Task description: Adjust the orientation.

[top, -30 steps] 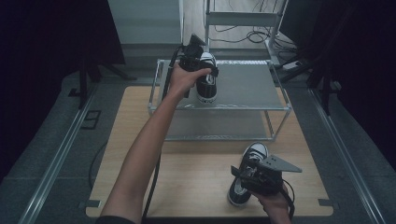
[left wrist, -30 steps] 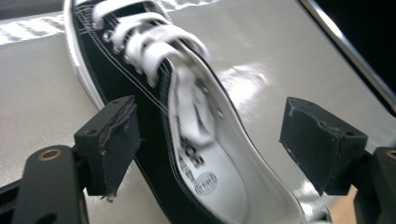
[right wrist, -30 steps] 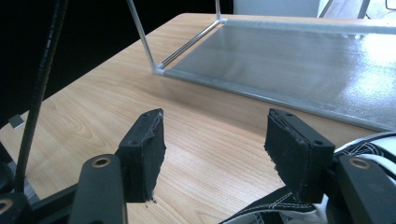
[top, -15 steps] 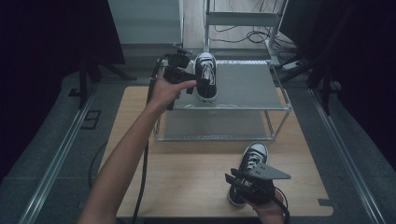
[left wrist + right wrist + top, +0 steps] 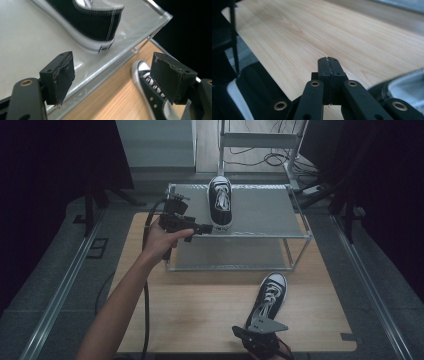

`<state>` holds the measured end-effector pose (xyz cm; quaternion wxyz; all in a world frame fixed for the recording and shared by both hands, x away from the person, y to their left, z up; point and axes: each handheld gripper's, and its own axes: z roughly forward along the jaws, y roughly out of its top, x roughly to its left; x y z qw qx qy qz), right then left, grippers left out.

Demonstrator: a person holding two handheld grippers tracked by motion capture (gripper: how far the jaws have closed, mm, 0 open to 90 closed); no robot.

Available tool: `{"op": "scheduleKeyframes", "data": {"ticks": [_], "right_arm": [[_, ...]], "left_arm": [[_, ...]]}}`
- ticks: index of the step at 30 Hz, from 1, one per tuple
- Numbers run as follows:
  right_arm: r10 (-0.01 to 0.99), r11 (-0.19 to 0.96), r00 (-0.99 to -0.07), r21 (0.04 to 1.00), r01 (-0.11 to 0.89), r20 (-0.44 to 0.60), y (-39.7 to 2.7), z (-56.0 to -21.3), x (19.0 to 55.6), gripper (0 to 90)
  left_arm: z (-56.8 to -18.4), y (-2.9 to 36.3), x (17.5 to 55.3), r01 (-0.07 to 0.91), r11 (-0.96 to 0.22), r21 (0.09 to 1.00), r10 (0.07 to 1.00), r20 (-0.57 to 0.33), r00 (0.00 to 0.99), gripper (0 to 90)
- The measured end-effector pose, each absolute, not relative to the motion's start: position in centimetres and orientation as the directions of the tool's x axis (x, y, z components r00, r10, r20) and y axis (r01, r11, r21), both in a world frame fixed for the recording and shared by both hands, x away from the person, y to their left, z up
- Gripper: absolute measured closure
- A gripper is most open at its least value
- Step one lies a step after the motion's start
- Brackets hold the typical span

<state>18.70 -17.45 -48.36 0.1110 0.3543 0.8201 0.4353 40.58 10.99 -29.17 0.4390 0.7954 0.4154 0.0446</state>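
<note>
One shoe (image 5: pixel 220 201) now stands alone on the shelf (image 5: pixel 260 215); left gripper (image 5: pixel 199 227) has backed off, jaws spread, empty. Right gripper (image 5: pixel 328 65) just closed, jaws pressed together at the second shoe (image 5: pixel 271 299) on the table (image 5: pixel 200 305). Grip unconfirmed.

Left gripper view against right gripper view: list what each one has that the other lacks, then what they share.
Left gripper view: the left gripper with its jaws apart and nothing between them, the heel of a black sneaker standing on the rack's top shelf, and the laces of the second sneaker.

Right gripper view: the right gripper with its pads pressed together, and grey lining at the lower right, probably that second sneaker's inside.

Both: the wooden table and the second sneaker lying on it.
</note>
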Motion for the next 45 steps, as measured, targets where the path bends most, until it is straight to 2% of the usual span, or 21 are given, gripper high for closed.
{"op": "scheduleKeyframes", "data": {"ticks": [3,7,15,28,34,37,40,42,45], "right_arm": [[0.683,0.37,-0.72,0.792,0.485,0.121,-17.8,-48.8,18.7,90.0],[0.698,0.406,-0.714,0.79,0.458,0.055,-18.0,-49.1,18.6,90.0],[0.682,0.408,-0.728,0.791,0.457,0.068,-19.8,-49.1,18.3,90.0],[0.69,0.411,-0.719,0.769,0.49,0.089,-22.8,-48.8,17.7,90.0],[0.743,0.405,-0.667,0.758,0.511,0.053,-25.1,-48.8,17.7,90.0],[0.797,0.344,-0.6,0.77,0.537,0.062,-27.8,-49.0,18.2,90.0],[0.818,0.319,-0.571,0.771,0.55,0.068,-29.0,-49.1,18.7,90.0],[0.843,0.343,-0.538,0.761,0.55,0.01,-30.1,-49.5,19.2,90.0],[0.843,0.3,-0.535,0.774,0.557,0.059,-31.9,-49.8,19.9,90.0]], "left_arm": [[-30.1,11.3,40.2,0.629,-0.264,0.732,0.692,-0.311,0.652,20.3],[-31.2,11.4,39.7,0.629,-0.277,0.726,0.693,-0.302,0.654,20.3],[-33.6,11.4,38.2,0.633,-0.317,0.706,0.681,-0.296,0.67,20.3],[-38.8,13.6,35.5,0.673,-0.314,0.67,0.676,-0.339,0.654,20.3],[-41.6,13.5,34.1,0.682,-0.33,0.653,0.669,-0.348,0.657,20.3],[-42.7,13.4,33.6,0.686,-0.328,0.649,0.664,-0.358,0.657,20.3],[-43.6,13.2,33.3,0.689,-0.332,0.644,0.658,-0.364,0.659,20.4],[-44.0,13.1,33.1,0.691,-0.334,0.641,0.657,-0.367,0.658,20.4],[-44.8,13.2,32.8,0.694,-0.33,0.639,0.669,-0.36,0.65,20.4]]}}
